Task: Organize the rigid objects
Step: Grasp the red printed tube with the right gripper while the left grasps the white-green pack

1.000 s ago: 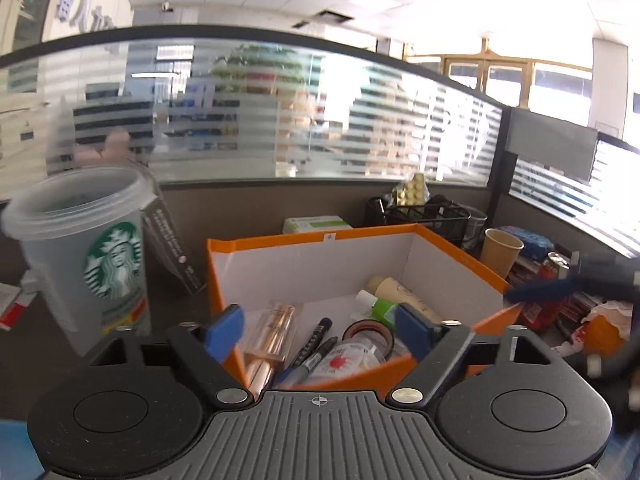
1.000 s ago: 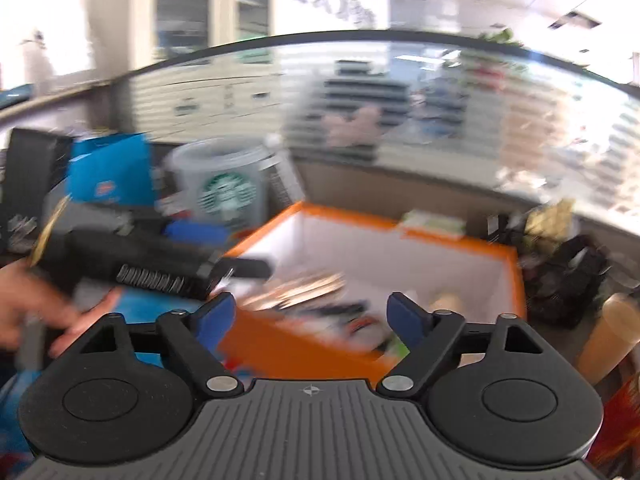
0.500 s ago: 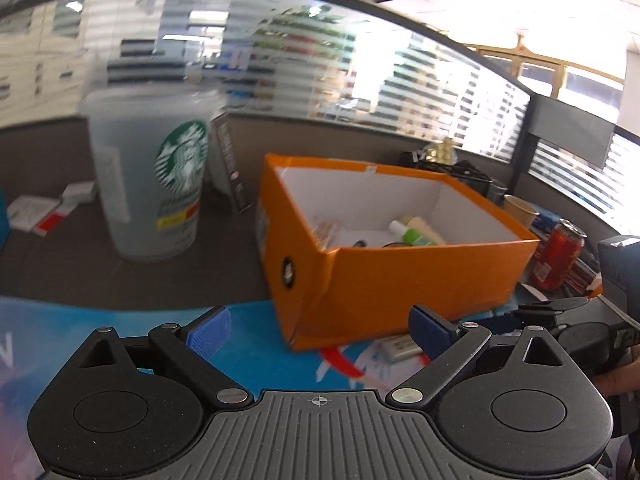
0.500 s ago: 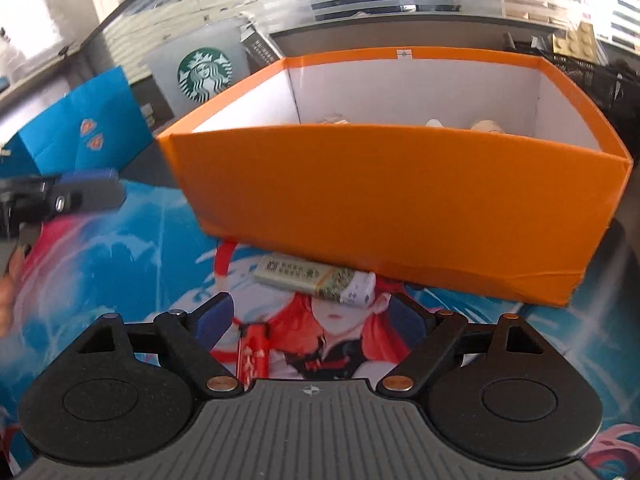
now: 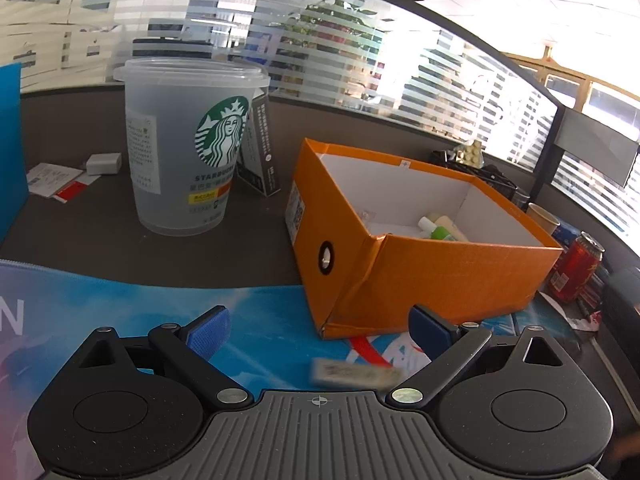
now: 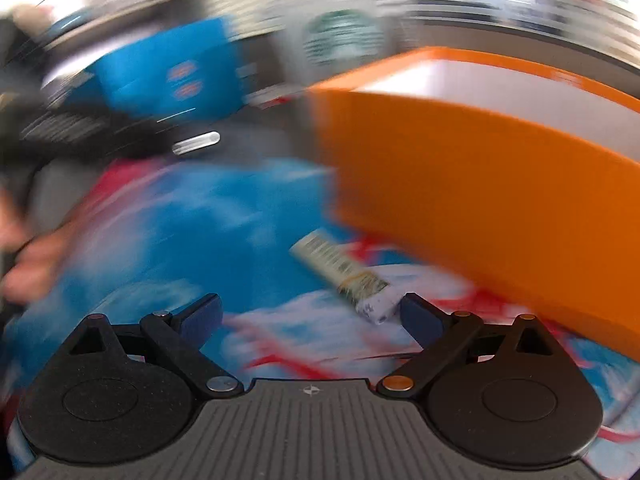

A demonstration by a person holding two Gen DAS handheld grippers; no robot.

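Note:
An orange box (image 5: 432,276) with a white inside stands on the desk and holds a green-capped tube (image 5: 440,230) and other small items. A small white and green tube (image 5: 352,374) lies on the blue printed mat just in front of the box. My left gripper (image 5: 320,332) is open and empty, low over the mat, with the tube between its fingers' line. In the blurred right wrist view my right gripper (image 6: 310,316) is open and empty; the tube (image 6: 344,276) lies just ahead of its right finger, beside the box (image 6: 500,184).
A clear Starbucks cup (image 5: 188,148) and a dark carton (image 5: 260,152) stand left of the box. A red can (image 5: 574,268) and a paper cup (image 5: 542,216) stand at the right. A blue folder (image 6: 168,72) stands at the far left. The other hand-held gripper (image 6: 80,132) shows left.
Both grippers have dropped from above the box to low over the mat in front of it. The right view has swung left and is blurred. The tube now lies close to both grippers.

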